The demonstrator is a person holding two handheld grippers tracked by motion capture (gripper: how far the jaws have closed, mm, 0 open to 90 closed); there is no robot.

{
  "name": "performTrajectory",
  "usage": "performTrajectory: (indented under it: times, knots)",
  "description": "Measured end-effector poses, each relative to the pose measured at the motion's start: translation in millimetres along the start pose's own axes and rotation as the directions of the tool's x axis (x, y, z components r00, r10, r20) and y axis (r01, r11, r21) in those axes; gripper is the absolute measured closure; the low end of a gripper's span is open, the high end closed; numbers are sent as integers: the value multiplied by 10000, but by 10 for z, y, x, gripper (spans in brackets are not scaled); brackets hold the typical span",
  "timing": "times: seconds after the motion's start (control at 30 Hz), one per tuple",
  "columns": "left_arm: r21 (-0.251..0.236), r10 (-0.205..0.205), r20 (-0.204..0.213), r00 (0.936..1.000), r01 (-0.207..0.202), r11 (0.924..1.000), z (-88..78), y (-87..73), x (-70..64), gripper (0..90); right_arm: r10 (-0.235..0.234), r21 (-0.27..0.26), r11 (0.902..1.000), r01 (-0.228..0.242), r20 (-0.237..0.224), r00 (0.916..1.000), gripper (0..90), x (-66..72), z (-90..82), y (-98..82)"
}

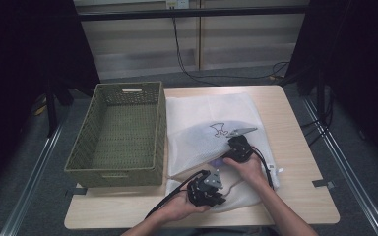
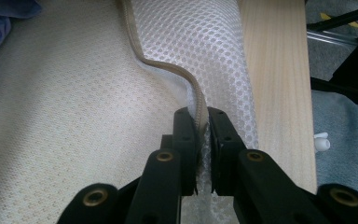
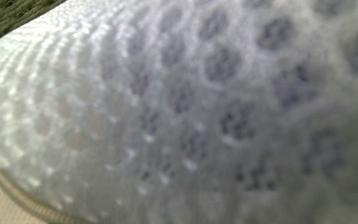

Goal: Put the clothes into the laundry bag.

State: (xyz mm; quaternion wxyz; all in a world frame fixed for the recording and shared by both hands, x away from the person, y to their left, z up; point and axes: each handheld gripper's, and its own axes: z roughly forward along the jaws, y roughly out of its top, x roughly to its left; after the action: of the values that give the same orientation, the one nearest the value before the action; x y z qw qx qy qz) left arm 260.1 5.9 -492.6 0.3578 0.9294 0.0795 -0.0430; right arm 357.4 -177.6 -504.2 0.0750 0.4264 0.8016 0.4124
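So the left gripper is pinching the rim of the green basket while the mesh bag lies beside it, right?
Not quite. The left gripper is pinching the zipper edge of the mesh bag, not the basket, as the left gripper view shows. The bag does lie beside the basket.

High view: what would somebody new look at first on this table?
Probably the big white mesh laundry bag spread over the middle of the table, with both hands working at its near edge. The left claw is pinched shut on the bag's beige zipper edge. Left of the bag sits a green woven basket.
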Motion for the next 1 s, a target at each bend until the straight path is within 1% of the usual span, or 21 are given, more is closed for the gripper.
performTrajectory:
  times: [0.17,0.27,0.3,0.33,0.43,0.5,0.53,0.57,0.6,0.63,0.67,0.7,0.73,0.77,0.83,0.87,0.9,0.93,0.97,1.0]
  knots:
    - [15,0,-3,10000,0,10000,-2,-1,4,833,43,-108,9999,-41,123,9999,794,-15,29,19]
    - [-41,-38,58,10000,38,10000,1,-3,6,833,35,-137,9999,-33,123,9999,793,-19,36,25]
    - [34,-17,63,10000,17,10000,-5,-1,8,833,35,-141,9999,-33,126,9999,790,-18,35,24]
    - [7,-25,62,10000,25,10000,-3,-3,8,833,40,-140,9999,-38,144,9999,786,-11,32,25]
    - [-23,-22,52,10000,22,10000,-2,-6,9,832,7,-124,9999,-6,80,10000,779,5,10,23]
    - [10,-18,64,10000,17,10000,-5,-6,9,832,-130,-196,9997,124,-299,9995,752,48,-81,7]
    - [-35,-22,52,10000,22,10000,-2,-8,9,832,-292,-214,9994,282,-475,9984,746,75,-136,-2]
    - [-35,-22,52,10000,22,10000,-2,-8,9,832,-399,-217,9990,389,-502,9979,741,94,-173,-6]
    - [-36,-8,113,9999,9,10000,-2,-8,18,832,-464,-272,9986,447,-656,9968,719,114,-224,-10]
    - [44,4,79,10000,-5,10000,-9,-5,17,832,-508,-350,9982,478,-888,9948,692,128,-279,-16]
    - [27,6,52,10000,-6,10000,-6,-5,15,832,-646,-422,9973,602,-1104,9918,684,150,-347,-25]
    - [27,6,52,10000,-6,10000,-6,-5,15,832,-646,-422,9973,602,-1104,9918,684,150,-347,-25]
    - [-34,-53,62,10000,54,10000,-2,-8,10,832,-892,-447,9955,841,-1271,9879,671,188,-454,-45]
    - [-56,-75,57,10000,75,10000,-1,-9,9,832,-976,-489,9946,915,-1396,9854,669,199,-509,-61]
    - [27,-19,67,10000,19,10000,-7,-6,16,832,-1118,-614,9927,1036,-1505,9823,666,220,-622,-90]
    - [27,-19,67,10000,19,10000,-7,-6,16,832,-1118,-614,9927,1036,-1505,9823,666,220,-622,-90]
    - [-82,-73,129,9999,74,9999,-1,-9,17,832,-1228,-809,9906,1105,-1676,9782,671,230,-747,-106]
    - [-89,-77,135,9999,79,9999,-1,-8,18,832,-1228,-809,9906,1105,-1676,9782,671,230,-747,-106]
    - [49,19,105,9999,-20,10000,-9,-6,26,832,-1377,-1036,9873,1208,-1764,9746,680,235,-860,-111]
    - [313,1,128,9999,-5,9995,-26,5,27,831,-1466,-1193,9848,1265,-1783,9730,686,239,-921,-108]
